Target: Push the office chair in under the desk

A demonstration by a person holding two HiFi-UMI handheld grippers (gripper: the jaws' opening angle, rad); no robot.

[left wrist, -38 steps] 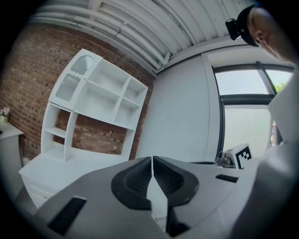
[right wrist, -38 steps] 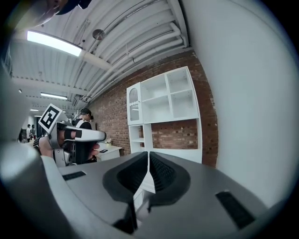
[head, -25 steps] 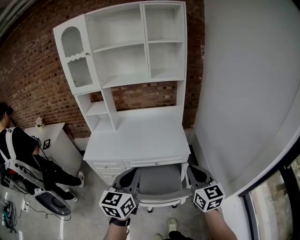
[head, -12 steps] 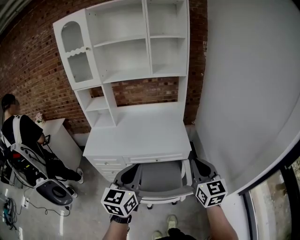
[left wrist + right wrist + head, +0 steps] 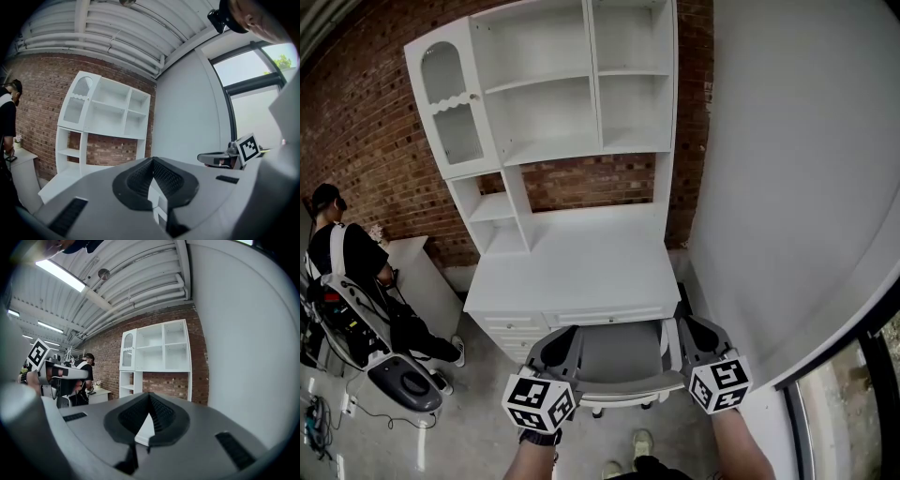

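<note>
Grey L fingers (image 5: 137,180), R fingers (image 5: 162,416) shut, empty

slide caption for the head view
The left hand-held gripper and right hand-held gripper flank the office chair at the white desk

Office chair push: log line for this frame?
left gripper: shut, empty | right gripper: shut, empty | office chair: between grippers, at desk front | contact: unclear

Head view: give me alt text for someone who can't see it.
From above, the left gripper and right gripper flank the back of a grey office chair tucked against a white desk with shelves, before a brick wall. Another person is at far left.
</note>
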